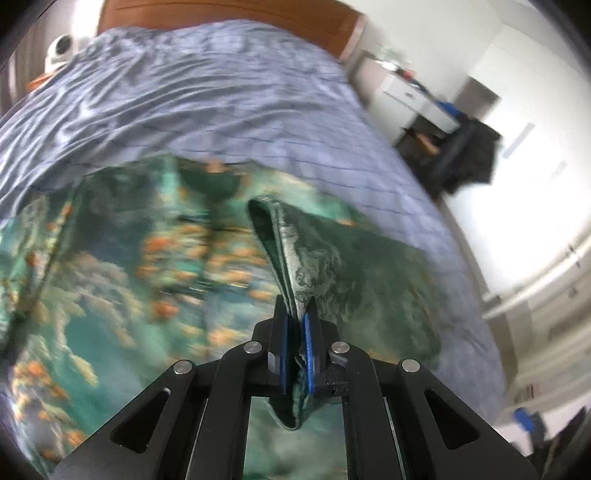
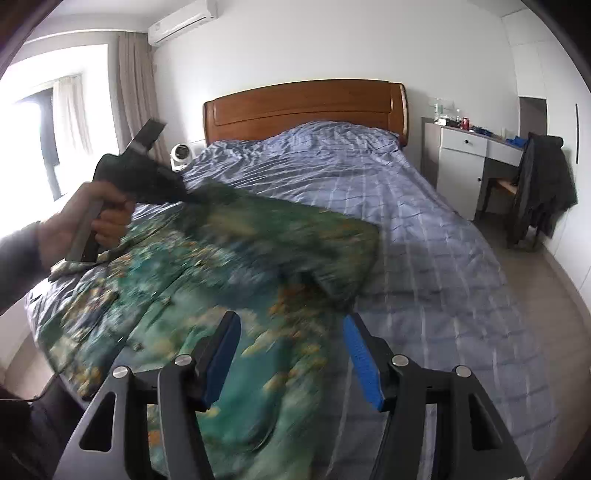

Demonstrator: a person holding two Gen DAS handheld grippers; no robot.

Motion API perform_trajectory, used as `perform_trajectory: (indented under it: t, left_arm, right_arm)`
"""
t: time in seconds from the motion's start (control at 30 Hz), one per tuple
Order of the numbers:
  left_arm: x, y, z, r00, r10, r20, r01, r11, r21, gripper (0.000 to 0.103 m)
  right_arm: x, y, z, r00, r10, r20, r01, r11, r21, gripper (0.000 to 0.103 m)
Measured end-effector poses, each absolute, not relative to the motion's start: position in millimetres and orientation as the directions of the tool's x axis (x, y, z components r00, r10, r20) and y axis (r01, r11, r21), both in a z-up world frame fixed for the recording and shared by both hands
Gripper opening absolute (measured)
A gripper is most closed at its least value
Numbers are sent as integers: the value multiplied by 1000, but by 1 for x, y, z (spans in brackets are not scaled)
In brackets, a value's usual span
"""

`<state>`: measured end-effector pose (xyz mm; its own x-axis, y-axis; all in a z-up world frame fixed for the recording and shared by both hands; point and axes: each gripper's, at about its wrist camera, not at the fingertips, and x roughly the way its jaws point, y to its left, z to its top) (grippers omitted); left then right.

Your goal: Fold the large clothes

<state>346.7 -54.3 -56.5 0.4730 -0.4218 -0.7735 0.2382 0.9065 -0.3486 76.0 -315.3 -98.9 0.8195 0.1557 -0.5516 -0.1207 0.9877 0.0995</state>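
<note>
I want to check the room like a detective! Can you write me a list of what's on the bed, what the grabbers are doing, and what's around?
Surface: bed with wrinkled blue checked cover.
Job's things: green flowered garment spread on the bed, one edge lifted and folded over.
Clutter: small white fan beside the headboard.
Grippers: left hand-held gripper shut on a fold of the garment, held in a hand; right hand-held gripper open, holding nothing, above the garment.
Cables: a thin dark cord at the bed's near corner.
Surroundings: white desk with small items, chair with dark jacket, window with curtains, air conditioner.
</note>
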Motion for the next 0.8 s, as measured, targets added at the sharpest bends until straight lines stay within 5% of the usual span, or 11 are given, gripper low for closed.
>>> perform_trajectory:
  t: [0.2,0.43,0.5,0.57,0.8]
  left_arm:
    - [363,-13,-125,395,-376,-838,100,925,-367,9]
    - [349,-16,-123,425,-366,-828,104,928,-357,35]
    - [348,-25,-124,426,-338,-839,128,941,-314,35]
    - [352,-34,-136,402,-292,-868,146,956,-254,23]
    - [354,-41,-160,394,-234,-889,147,971,-190,23]
  right_arm:
    - [145,-320,-95,807,132,-576,-141,990,29,60]
    - [269,-294,-115,732,173,-659,-243,970,-15,60]
    - [299,-287,-119,709,184,-680,-244,970,8,60]
    - [333,-280,-128,674,203,-711,-234,971,54,60]
    - [391,-251,-207,501,173,-848,-201,976,80,61]
